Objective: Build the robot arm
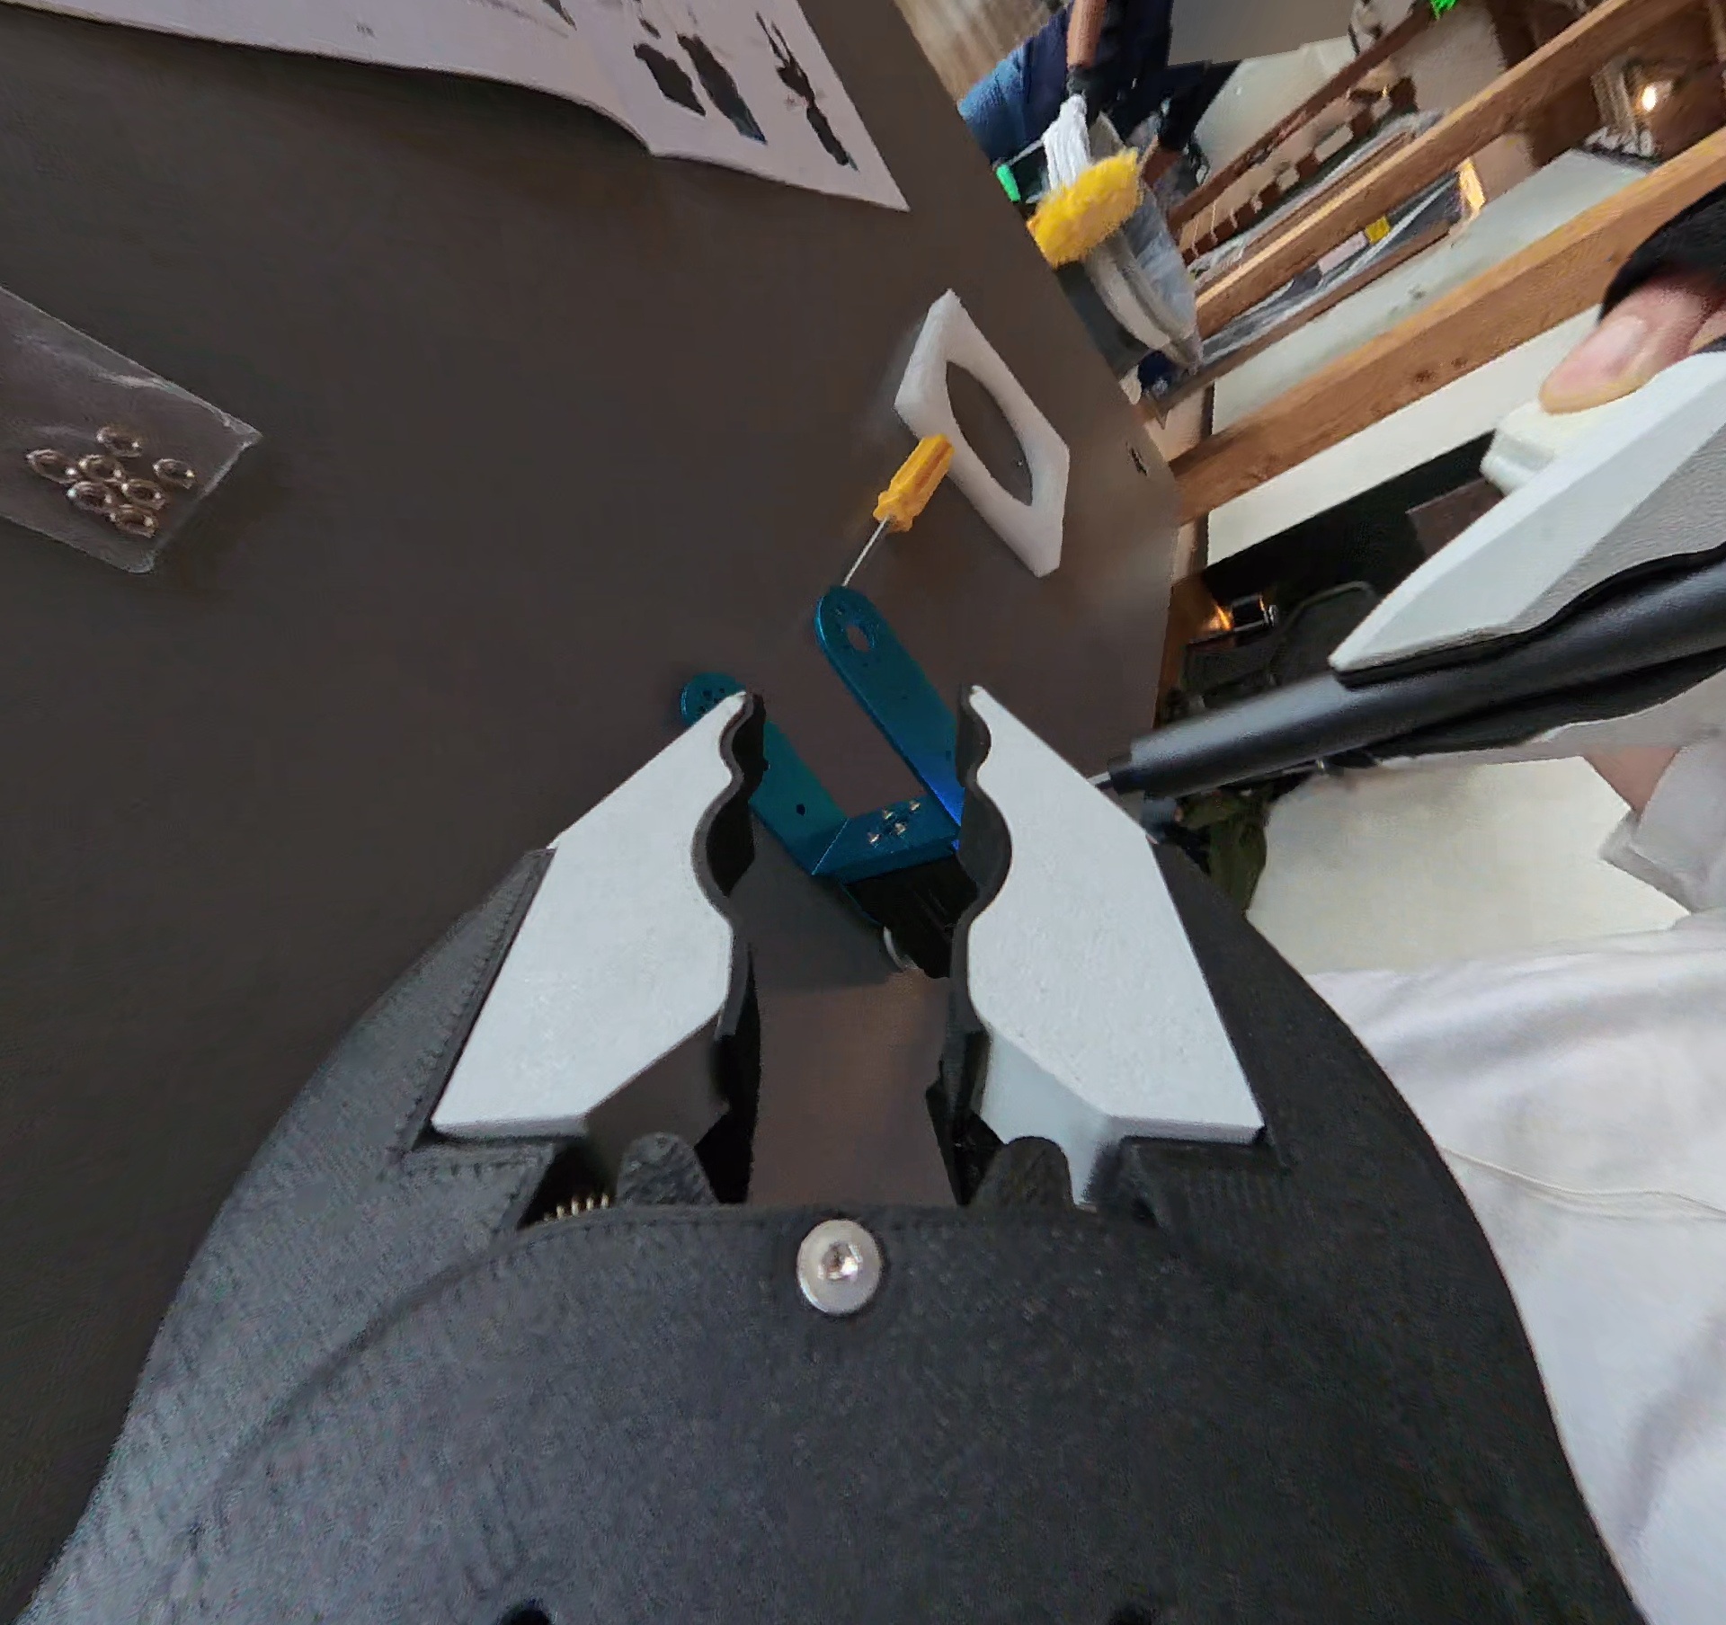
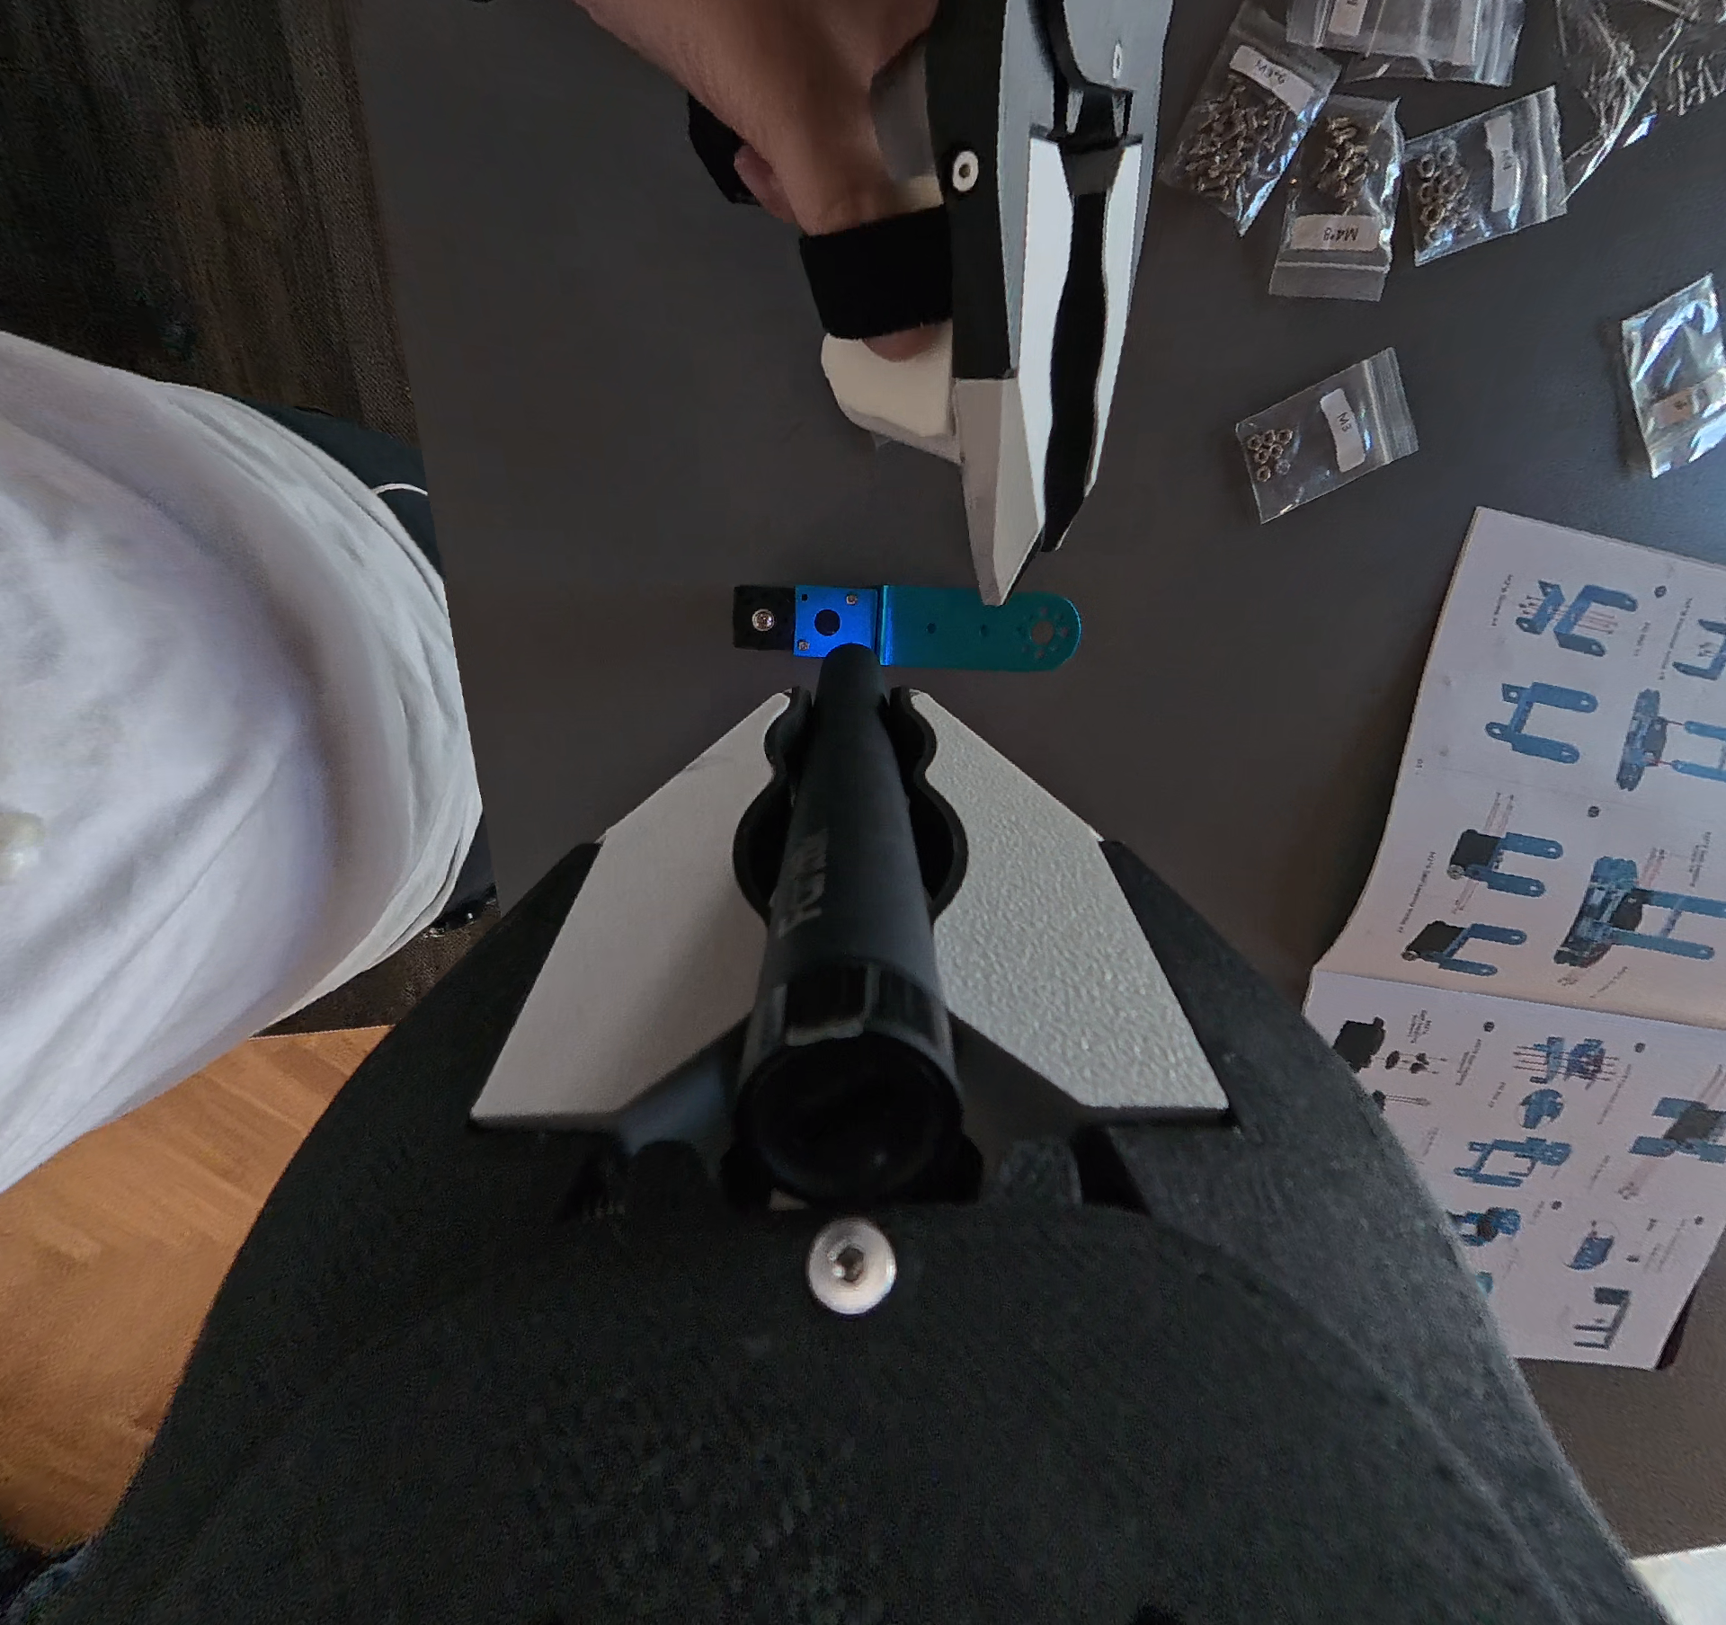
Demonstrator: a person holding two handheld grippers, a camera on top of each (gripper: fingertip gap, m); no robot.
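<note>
A blue U-shaped metal bracket point(image 1: 887, 721) fixed to a small black servo block point(image 1: 920, 912) lies on the dark grey table point(image 1: 467, 646). My left gripper point(image 1: 859, 701) is parted. Its fingers straddle the bracket, and the right finger touches one bracket arm. In the right wrist view its fingertips point(image 2: 997, 586) rest on the bracket's upper edge point(image 2: 971, 632). My right gripper point(image 2: 845, 702) is shut on a black pen-shaped screwdriver point(image 2: 855, 833). The screwdriver's tip sits against the bracket's blue plate by the servo point(image 2: 761, 618). The screwdriver also shows in the left wrist view point(image 1: 1308, 730).
A small yellow screwdriver point(image 1: 911, 483) and a white foam frame point(image 1: 990, 432) lie beyond the bracket. A bag of nuts point(image 1: 103, 478), more hardware bags point(image 2: 1308, 151) and an open instruction booklet point(image 2: 1541, 926) lie nearby. The table edge point(image 2: 420, 460) is close to the person's body.
</note>
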